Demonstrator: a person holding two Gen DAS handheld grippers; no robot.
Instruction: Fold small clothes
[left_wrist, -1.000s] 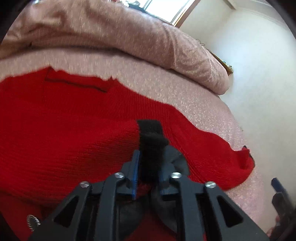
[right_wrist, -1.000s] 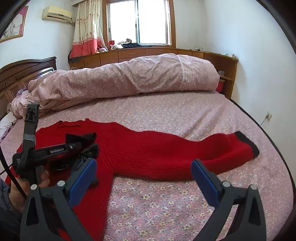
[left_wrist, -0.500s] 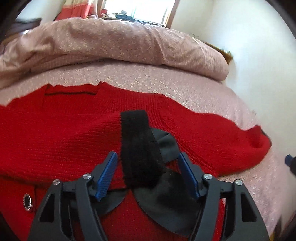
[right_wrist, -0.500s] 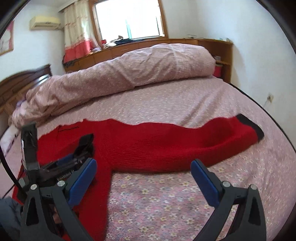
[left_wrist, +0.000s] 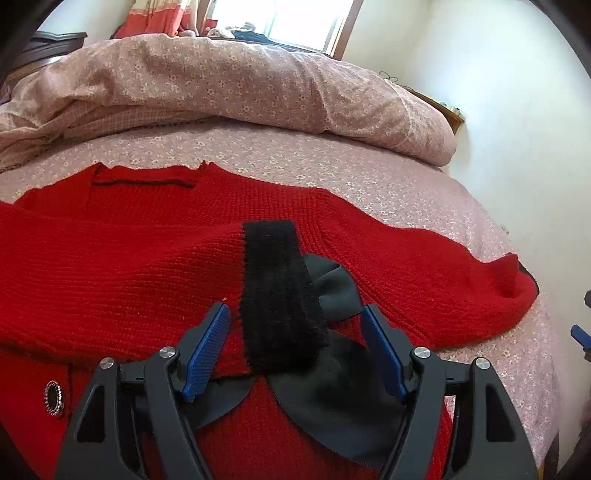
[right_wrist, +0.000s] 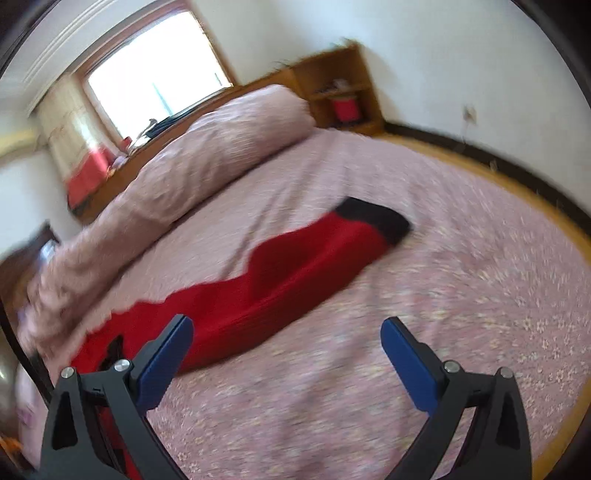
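- Red sweater (left_wrist: 155, 280): lay flat on the pink floral bed (right_wrist: 461, 295); one sleeve already folded across the body, its black cuff (left_wrist: 280, 295) resting between your left gripper (left_wrist: 295, 343) pads, untouched.
- Left gripper: jaws had just been opening; released.
- Right gripper (right_wrist: 286, 360): jaws wide, empty.
- Outstretched sleeve (right_wrist: 295, 284): long axis ran away from your right gripper, up and rightward to its black cuff (right_wrist: 373, 219); your right hand was the nearer.
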